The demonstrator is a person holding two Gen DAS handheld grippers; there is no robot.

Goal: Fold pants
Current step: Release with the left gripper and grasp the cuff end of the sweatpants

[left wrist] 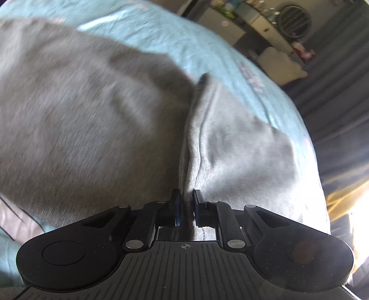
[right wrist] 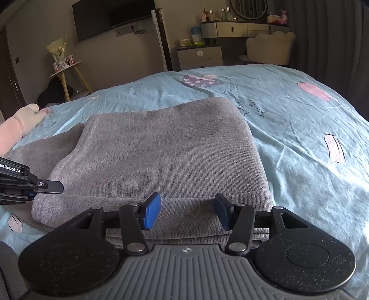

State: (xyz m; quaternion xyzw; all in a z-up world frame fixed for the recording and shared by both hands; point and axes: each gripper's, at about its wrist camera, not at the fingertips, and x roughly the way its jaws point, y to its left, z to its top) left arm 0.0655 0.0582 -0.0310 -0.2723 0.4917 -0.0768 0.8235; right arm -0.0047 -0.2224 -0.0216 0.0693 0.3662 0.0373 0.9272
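Lying folded on the light blue bed sheet [right wrist: 299,129], grey pants [right wrist: 166,147], stacked in layers with a ribbed band toward 6 o'clock in the right wrist view. Left gripper [left wrist: 186,207] nearly closed, fingers [left wrist: 176,210] pinching a raised ridge of the grey cloth that runs up toward 12 o'clock in the left wrist view; cloth much blurred at 9 o'clock there. Same left gripper seen from the right wrist view at 9 o'clock, its black tip at the left edge of the folded stack. Right gripper [right wrist: 188,211] about half open, blue fingers [right wrist: 152,211] standing apart over the ribbed band at the stack's near edge; cannot tell whether touching the cloth, nothing clamped between. Pink sleeve and gloved hand [right wrist: 34,113] resting on the sheet at 10 o'clock. Beyond the bed, toward 12 o'clock, a wall-mounted television [right wrist: 113,16]; toward 1 o'clock, a dressing table [right wrist: 242,28] and a pale chair [right wrist: 269,47].
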